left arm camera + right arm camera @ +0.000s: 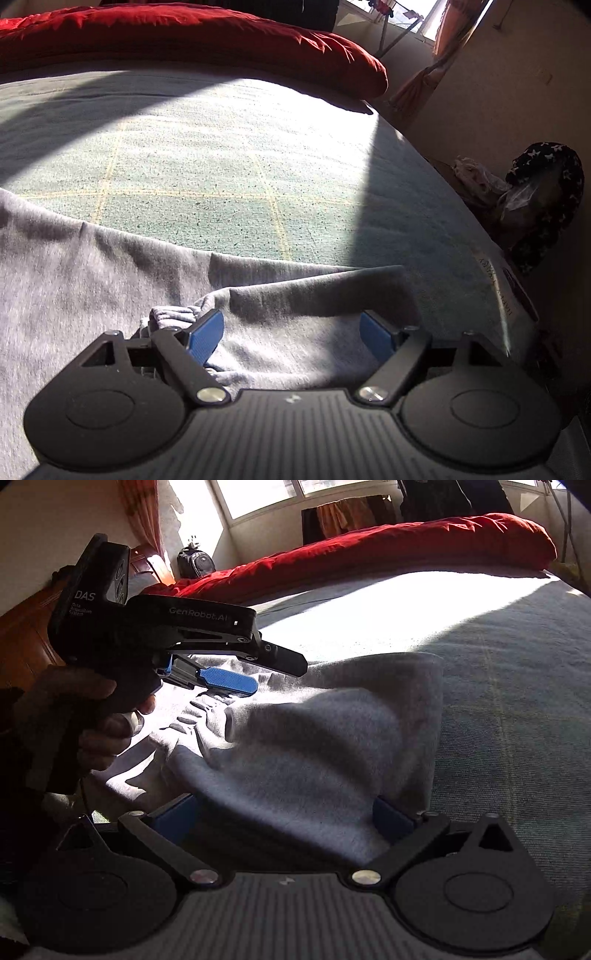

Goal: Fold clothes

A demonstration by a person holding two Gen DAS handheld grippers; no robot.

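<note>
A grey sweatshirt-like garment lies crumpled on the green-grey bed cover. In the left wrist view my left gripper stands open low over it, its left blue pad beside a ribbed cuff. In the right wrist view the garment spreads between the wide-open fingers of my right gripper, and its right pad sits at a fold's edge. A hand holds the left gripper open over the garment's far left part.
A red duvet lies bunched along the far side of the bed. The bed's right edge drops to a floor with a dark star-patterned bundle. Wooden furniture and a backpack stand at the left, under windows.
</note>
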